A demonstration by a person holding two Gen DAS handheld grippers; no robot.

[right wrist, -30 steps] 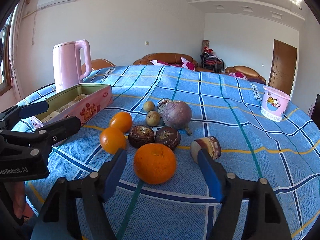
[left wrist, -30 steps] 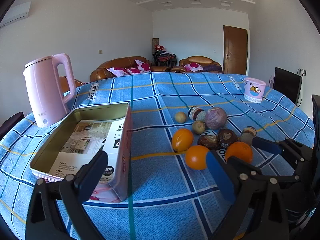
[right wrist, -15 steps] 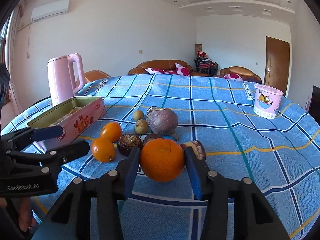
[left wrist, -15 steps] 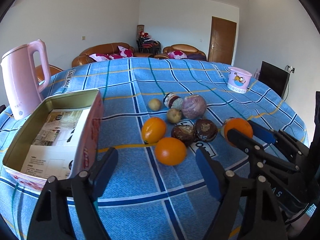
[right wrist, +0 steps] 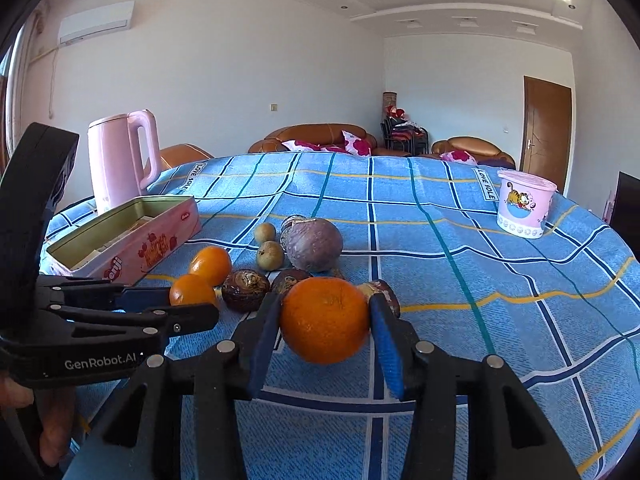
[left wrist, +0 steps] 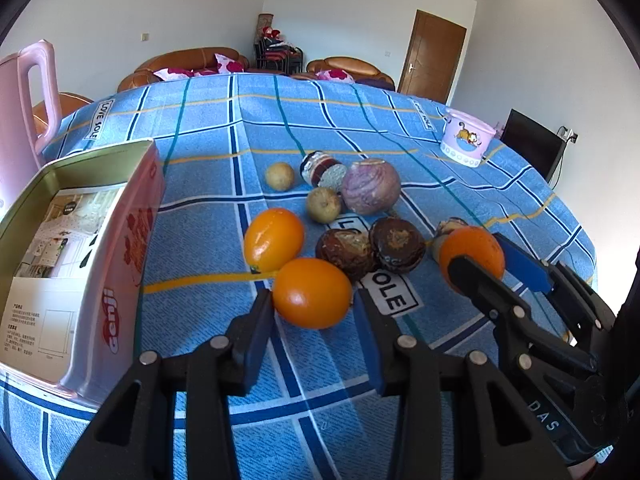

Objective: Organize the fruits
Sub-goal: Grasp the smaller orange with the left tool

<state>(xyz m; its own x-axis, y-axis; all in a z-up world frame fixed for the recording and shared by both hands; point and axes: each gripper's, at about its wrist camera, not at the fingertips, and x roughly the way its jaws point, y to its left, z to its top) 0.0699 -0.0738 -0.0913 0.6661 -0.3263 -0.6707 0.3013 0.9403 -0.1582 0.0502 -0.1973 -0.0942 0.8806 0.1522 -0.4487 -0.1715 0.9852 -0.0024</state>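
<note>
At far left on the tabletop (left wrist: 460, 184) stands the pink kettle (right wrist: 116, 164), then the open pink tin (left wrist: 116, 280). My left gripper (left wrist: 314, 328) brackets an orange (left wrist: 312, 293), jaws narrow — whether they touch it, I cannot tell. Behind crowd another orange (left wrist: 274, 239), two dark fruits (left wrist: 348, 254) and a purple fruit (left wrist: 370, 186). My right gripper (right wrist: 324, 328) clamps the big orange (right wrist: 325, 319) — the pink cup (right wrist: 525, 208) sits far right.

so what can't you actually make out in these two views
- Kettle: left wrist view, cut off by the picture's left edge.
- Small fruit behind the right tongs' orange: left wrist view, mostly hidden by that orange.
- Tin: right wrist view, inside hidden by its near wall.
</note>
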